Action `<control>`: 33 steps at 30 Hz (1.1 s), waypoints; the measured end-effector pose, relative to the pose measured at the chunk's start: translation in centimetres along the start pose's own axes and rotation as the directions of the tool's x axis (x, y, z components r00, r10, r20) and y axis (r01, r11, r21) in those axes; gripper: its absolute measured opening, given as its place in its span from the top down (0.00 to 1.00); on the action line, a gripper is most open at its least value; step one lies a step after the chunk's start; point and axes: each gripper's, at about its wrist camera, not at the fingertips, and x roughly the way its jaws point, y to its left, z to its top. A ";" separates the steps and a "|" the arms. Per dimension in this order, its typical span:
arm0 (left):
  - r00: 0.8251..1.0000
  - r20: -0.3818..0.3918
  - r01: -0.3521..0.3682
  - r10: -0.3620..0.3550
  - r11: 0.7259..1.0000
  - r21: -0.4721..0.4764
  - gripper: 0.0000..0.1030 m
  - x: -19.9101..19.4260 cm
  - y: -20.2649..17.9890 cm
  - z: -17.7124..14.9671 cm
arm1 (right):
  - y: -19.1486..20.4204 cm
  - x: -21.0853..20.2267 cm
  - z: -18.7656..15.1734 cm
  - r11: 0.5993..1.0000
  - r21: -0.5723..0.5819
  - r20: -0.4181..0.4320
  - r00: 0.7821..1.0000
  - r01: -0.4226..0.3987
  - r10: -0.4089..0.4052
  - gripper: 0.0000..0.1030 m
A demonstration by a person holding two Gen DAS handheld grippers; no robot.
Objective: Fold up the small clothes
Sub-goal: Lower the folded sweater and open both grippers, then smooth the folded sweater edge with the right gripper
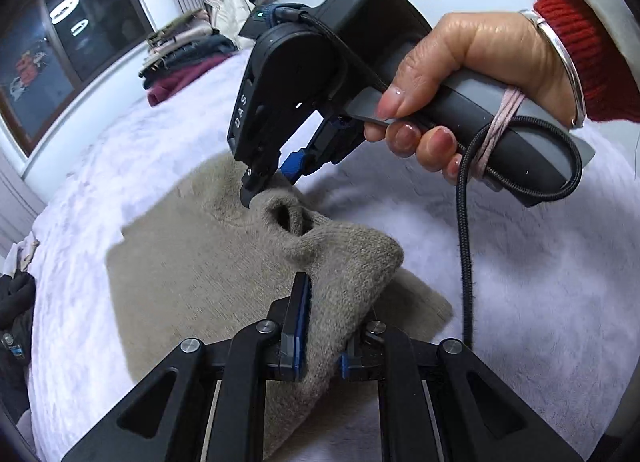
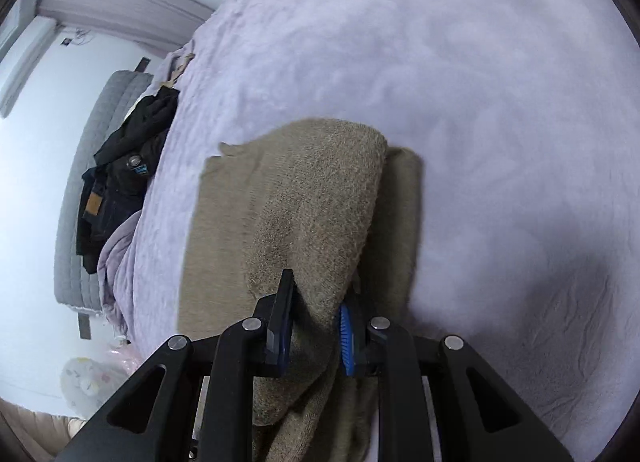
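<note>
A beige knitted garment (image 1: 208, 262) lies on a pale lilac fleece bedspread (image 1: 540, 282). My left gripper (image 1: 326, 302) is shut on a lifted fold of it at the near edge. My right gripper (image 1: 266, 188), held by a hand in a red sleeve, pinches another raised part of the same garment farther back. In the right wrist view the right gripper (image 2: 316, 302) is shut on the garment (image 2: 312, 190), whose held layer is lifted and curls over the flat layer below.
A stack of folded clothes (image 1: 180, 58) sits at the far edge of the bed by a dark window (image 1: 60, 42). Dark jeans and black clothes (image 2: 120, 178) lie at the bed's left edge. A black cable (image 1: 466, 262) hangs from the right gripper's handle.
</note>
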 end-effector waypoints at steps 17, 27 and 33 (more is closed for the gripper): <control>0.998 -0.046 0.040 -0.048 0.985 -0.167 0.23 -4.2 3.9 -1.5 | -0.5 -5.6 -6.1 0.989 0.132 0.065 0.997 -0.059 0.051 0.51; 0.977 -0.179 -0.025 -0.118 0.764 -0.644 0.23 1.2 17.8 -5.2 | -1.7 -3.9 -11.4 0.947 0.246 0.061 0.978 -0.209 0.200 0.40; 0.956 -0.160 0.046 -0.247 0.662 -0.748 0.23 4.7 19.4 -6.4 | -1.0 -1.8 -8.4 0.947 0.237 0.049 0.976 -0.217 0.211 0.35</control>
